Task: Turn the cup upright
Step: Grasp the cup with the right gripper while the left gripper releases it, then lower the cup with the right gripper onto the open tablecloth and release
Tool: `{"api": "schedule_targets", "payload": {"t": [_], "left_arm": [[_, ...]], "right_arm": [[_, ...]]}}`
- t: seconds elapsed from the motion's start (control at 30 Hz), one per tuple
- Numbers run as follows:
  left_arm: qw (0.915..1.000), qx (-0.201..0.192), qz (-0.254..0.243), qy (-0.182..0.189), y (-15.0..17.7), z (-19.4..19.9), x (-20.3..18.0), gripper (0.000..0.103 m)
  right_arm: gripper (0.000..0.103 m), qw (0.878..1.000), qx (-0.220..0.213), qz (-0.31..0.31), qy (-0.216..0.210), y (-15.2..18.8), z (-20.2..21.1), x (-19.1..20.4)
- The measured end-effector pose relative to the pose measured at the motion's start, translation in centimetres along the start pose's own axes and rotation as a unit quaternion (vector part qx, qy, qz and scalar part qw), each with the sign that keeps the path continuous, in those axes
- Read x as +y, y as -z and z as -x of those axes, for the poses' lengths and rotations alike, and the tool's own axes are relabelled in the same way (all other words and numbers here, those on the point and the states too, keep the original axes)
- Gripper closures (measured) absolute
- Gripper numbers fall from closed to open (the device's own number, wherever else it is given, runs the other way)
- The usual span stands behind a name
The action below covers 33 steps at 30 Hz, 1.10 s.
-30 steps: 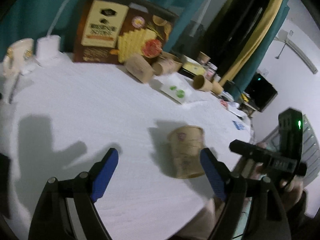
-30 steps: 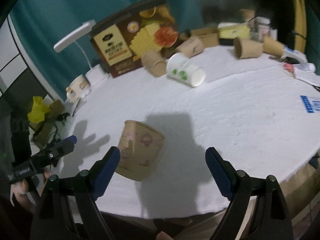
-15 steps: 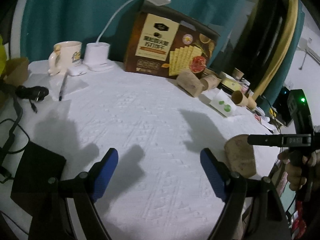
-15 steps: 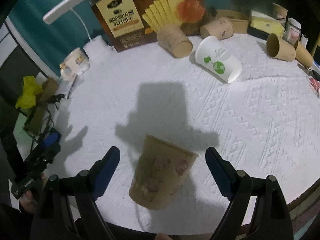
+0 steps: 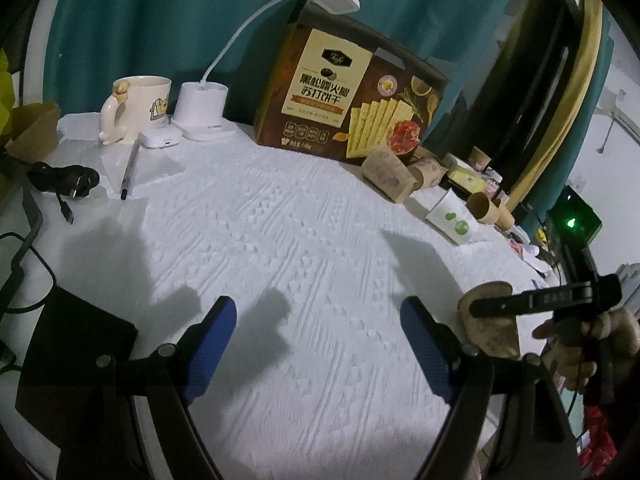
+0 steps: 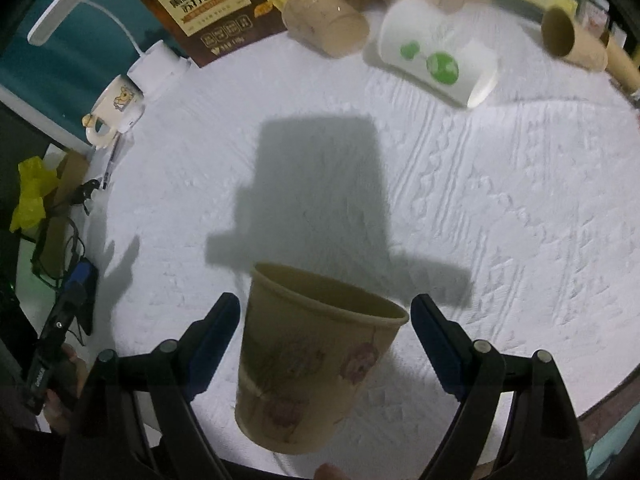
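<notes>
Right wrist view first: the tan paper cup (image 6: 316,356) stands between my right gripper (image 6: 324,336) fingers, near the table's front edge. Its long axis runs roughly upright, leaning a little, with the open mouth up and away from me and the base toward my lens. My blue pads (image 6: 214,334) sit spread to either side of it with a gap on each side, so I am not squeezing it. My left gripper (image 5: 318,344) is likewise spread wide over bare cloth with nothing between its fingers; from that side the same cup shows off to the right, partly hidden behind my other tool.

Counting cups: one tan cup by my right claw, one white cup with green dots (image 6: 436,62) lying on its side, and four brown paper cups that I can make out lying on their sides at the back, the nearest (image 6: 324,22) beside the white one. One ceramic mug (image 5: 138,106) stands upright at the far left. One white desk lamp (image 5: 204,112), one cracker box (image 5: 348,100) and one pen (image 5: 130,170) are there too.

The table (image 6: 480,184) is round, covered in a white embossed cloth, with hard dark shadows of my tools across it. A teal curtain (image 5: 160,16) hangs behind; the room is dim
</notes>
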State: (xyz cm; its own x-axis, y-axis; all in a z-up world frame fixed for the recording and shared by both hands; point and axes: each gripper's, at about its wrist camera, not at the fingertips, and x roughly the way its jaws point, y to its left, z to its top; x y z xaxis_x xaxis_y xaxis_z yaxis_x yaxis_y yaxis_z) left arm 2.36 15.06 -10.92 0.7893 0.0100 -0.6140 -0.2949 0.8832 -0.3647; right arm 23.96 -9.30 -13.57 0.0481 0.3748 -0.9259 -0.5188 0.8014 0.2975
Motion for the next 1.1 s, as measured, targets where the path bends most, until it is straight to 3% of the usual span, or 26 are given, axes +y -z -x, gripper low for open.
{"api": "schedule_targets", "payload": {"t": [0.07, 0.1, 0.3, 0.4, 0.47, 0.57, 0.67, 0.8, 0.87, 1.1], "left_arm": [[1.0000, -0.005, -0.001, 0.002, -0.2, 0.1, 0.0, 0.019], [1.0000, -0.006, -0.002, 0.002, -0.3, 0.1, -0.1, 0.019], [1.0000, 0.000, -0.009, 0.002, -0.3, -0.4, -0.7, 0.019], [0.9999, -0.002, -0.014, 0.002, -0.3, -0.3, -1.1, 0.019], [0.9998, -0.002, -0.017, 0.001, -0.3, -0.3, -1.5, 0.019], [0.9996, 0.001, -0.028, 0.000, -0.2, -0.2, -2.3, 0.019], [0.9993, 0.005, -0.038, 0.000, -0.2, -0.1, -3.3, 0.019], [0.9989, 0.008, -0.046, 0.005, -0.1, -0.2, -4.7, 0.019], [0.9987, 0.010, -0.049, 0.008, 0.0, -0.3, -5.4, 0.019], [0.9977, 0.021, -0.063, 0.017, 0.5, -0.9, -7.8, 0.019]], "right_arm": [[0.023, 1.000, 0.001, 0.003, -0.016, -0.1, -0.1, -0.1], [0.032, 1.000, 0.002, 0.006, -0.020, -0.1, -0.1, 0.0], [0.033, 0.999, -0.009, 0.010, -0.032, 0.0, 0.3, -0.1], [0.033, 0.998, -0.054, 0.017, -0.020, -0.2, 1.6, -0.2], [0.033, 0.993, -0.107, 0.044, 0.013, -0.2, 2.9, 0.1], [0.033, 0.978, -0.183, 0.074, 0.064, 0.6, 4.2, 0.2], [0.033, 0.964, -0.236, 0.084, 0.088, 1.7, 4.8, -0.4], [0.033, 0.924, -0.317, 0.133, 0.168, 4.4, 5.1, -0.4], [0.033, 0.909, -0.337, 0.150, 0.197, 5.2, 4.7, -0.3], [0.033, 0.880, -0.379, 0.151, 0.246, 7.4, 4.6, -1.7]]}}
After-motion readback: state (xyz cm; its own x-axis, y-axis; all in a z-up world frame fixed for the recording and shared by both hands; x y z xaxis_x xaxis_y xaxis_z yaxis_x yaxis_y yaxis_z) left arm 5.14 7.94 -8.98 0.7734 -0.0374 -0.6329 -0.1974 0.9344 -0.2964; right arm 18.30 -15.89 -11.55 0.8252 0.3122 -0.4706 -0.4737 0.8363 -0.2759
